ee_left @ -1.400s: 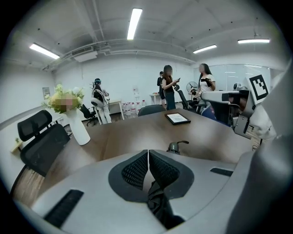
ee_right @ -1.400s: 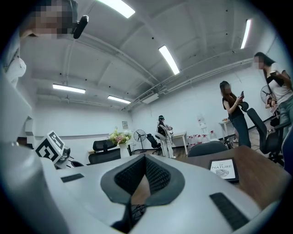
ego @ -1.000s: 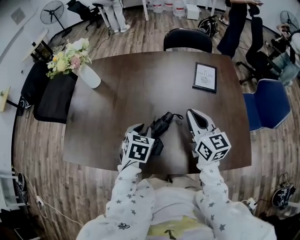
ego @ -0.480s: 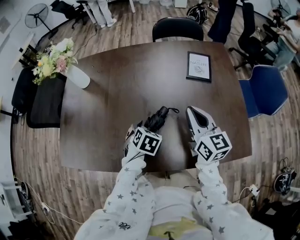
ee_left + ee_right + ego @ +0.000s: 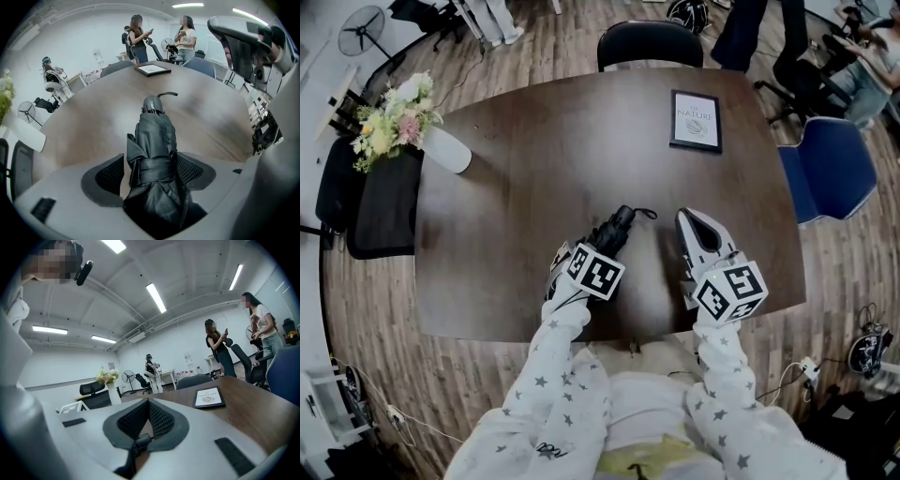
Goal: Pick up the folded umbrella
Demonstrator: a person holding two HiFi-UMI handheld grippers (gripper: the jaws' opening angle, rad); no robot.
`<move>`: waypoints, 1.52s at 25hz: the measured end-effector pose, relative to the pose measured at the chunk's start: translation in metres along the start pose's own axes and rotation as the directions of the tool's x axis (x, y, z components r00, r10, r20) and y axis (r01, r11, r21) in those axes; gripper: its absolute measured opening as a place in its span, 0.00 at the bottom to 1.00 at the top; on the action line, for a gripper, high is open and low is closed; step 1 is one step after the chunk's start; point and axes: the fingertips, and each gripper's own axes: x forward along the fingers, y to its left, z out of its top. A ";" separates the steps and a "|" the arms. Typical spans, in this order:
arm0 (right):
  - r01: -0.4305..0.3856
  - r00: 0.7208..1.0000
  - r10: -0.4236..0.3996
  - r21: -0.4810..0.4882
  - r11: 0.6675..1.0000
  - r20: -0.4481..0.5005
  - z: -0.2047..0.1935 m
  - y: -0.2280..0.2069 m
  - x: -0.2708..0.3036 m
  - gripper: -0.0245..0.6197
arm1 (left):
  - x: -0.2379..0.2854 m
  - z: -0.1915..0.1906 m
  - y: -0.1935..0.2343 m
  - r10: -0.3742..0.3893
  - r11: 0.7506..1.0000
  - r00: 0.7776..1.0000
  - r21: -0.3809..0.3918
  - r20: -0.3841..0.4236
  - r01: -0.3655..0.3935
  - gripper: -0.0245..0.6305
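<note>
The folded black umbrella [image 5: 616, 230] lies on the dark wooden table [image 5: 534, 150], its strap end pointing away from me. My left gripper [image 5: 587, 261] points steeply down over its near end. In the left gripper view the umbrella [image 5: 152, 150] runs between the two pads of the left gripper [image 5: 150, 174]. The jaws are opening, with a gap showing beside the left pad. My right gripper [image 5: 687, 219] hovers to the right of the umbrella, roughly level. Seen in its own view, the right gripper [image 5: 149, 403] has its pads meeting, with nothing between them.
A framed print [image 5: 695, 120] lies at the far right of the table, and a white vase of flowers [image 5: 441, 145] stands at the far left. A black chair [image 5: 649, 42], a blue chair [image 5: 827, 169] and another black chair [image 5: 380, 202] ring the table. People stand beyond.
The left gripper has sunk and tipped further down over the umbrella's near end. The right gripper has hardly moved.
</note>
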 end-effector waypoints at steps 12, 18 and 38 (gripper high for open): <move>0.023 1.000 -0.023 0.012 1.000 -0.006 -0.003 -0.009 -0.004 0.07 | 0.010 -0.003 -0.008 -0.085 0.996 0.995 -0.016 -0.044 0.084 0.53; 0.019 1.000 -0.019 0.011 1.000 -0.001 -0.002 -0.008 0.000 0.07 | 0.008 -0.002 -0.011 -0.091 0.996 0.995 -0.008 -0.033 0.091 0.46; 0.010 0.999 -0.008 -0.030 1.000 0.051 0.024 -0.010 0.000 0.07 | -0.049 0.015 0.018 0.114 0.985 0.975 -0.149 0.189 -0.087 0.42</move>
